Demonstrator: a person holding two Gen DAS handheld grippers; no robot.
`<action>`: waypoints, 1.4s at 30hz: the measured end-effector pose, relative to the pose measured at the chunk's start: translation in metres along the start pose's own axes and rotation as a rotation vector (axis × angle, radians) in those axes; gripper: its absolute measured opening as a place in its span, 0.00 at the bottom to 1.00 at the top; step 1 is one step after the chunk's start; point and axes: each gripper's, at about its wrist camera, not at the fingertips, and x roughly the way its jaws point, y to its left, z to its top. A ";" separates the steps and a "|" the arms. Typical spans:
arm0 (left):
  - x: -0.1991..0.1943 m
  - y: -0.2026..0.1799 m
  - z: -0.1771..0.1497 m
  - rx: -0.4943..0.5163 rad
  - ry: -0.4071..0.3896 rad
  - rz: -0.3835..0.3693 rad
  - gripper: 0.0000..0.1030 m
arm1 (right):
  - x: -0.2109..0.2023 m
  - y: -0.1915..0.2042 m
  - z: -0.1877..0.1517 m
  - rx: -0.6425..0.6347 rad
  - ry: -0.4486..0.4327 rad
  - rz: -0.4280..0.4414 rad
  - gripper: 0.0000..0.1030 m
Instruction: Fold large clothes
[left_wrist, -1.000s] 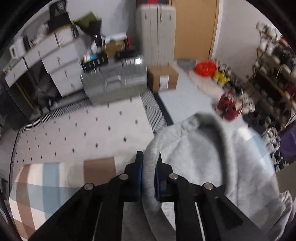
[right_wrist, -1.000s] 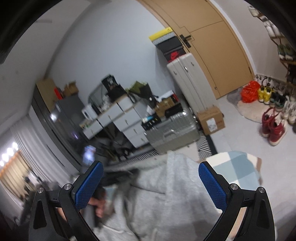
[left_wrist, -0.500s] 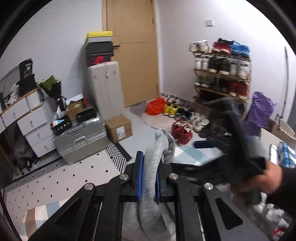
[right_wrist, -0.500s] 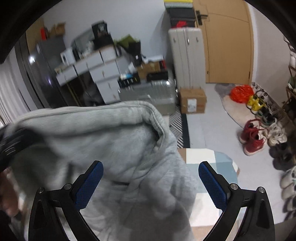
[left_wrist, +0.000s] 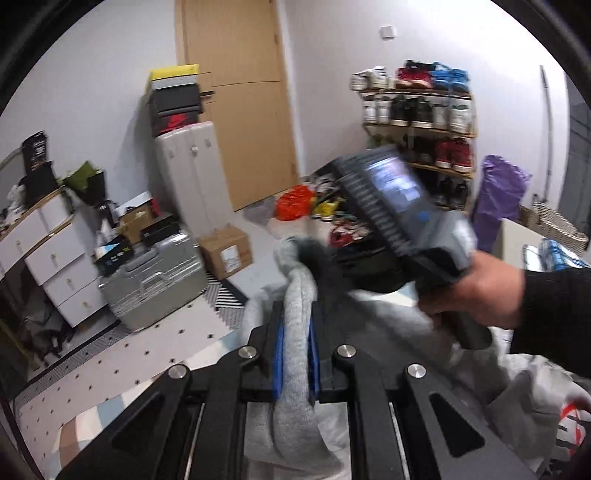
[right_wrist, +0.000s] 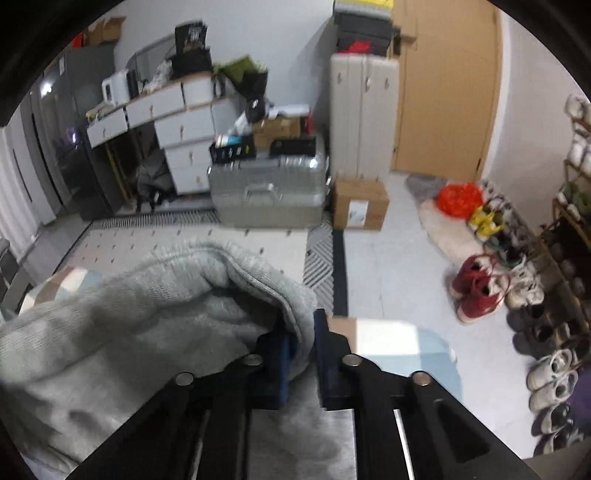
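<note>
Above patterned rug (right_wrist: 155, 243), grey sweatshirt (right_wrist: 155, 317) between both jaws.

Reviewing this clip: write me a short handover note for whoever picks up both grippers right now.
Left gripper: shut on a thick edge of the grey sweatshirt.
Right gripper: shut on the sweatshirt's edge, beside the left one; the person's hand carries it.
The sweatshirt hangs bunched between both grippers above the checked blanket.
Done: both edges gripped.
Left: spread the garment flat, then make the folds. No fold shows yet.
</note>
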 end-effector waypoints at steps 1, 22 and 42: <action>0.000 0.003 0.000 -0.014 -0.002 0.028 0.06 | -0.010 0.000 0.002 -0.004 -0.038 -0.009 0.09; -0.004 0.009 0.022 -0.219 -0.022 0.076 0.17 | -0.125 0.000 0.004 -0.079 -0.285 -0.007 0.08; 0.056 0.001 0.004 0.100 0.209 0.232 0.05 | -0.135 0.015 -0.015 -0.134 -0.320 0.025 0.07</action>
